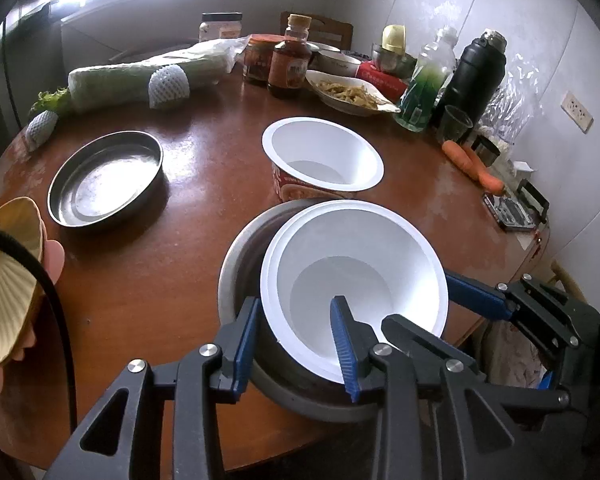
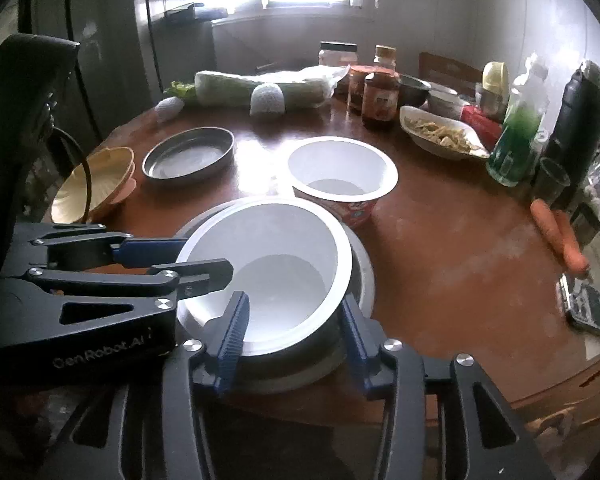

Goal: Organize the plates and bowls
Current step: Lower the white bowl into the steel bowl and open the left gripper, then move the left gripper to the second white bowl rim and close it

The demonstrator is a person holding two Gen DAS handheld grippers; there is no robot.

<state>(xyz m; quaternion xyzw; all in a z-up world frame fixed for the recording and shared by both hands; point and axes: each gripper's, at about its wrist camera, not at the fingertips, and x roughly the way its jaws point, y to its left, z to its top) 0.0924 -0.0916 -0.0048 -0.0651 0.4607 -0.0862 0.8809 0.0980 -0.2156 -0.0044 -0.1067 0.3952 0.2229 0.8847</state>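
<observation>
Nearest, a white paper bowl sits nested inside a steel bowl at the bench edge. Left gripper fingers clamp its near rim; right gripper fingers straddle the opposite rim, slightly apart. Beyond stand another paper bowl and a steel pan.

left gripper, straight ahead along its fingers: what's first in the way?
The left gripper already straddles the near rim of the white paper bowl nested in the round steel basin. Going on, it would probably press into that bowl's inner wall; depth is unclear.
</observation>
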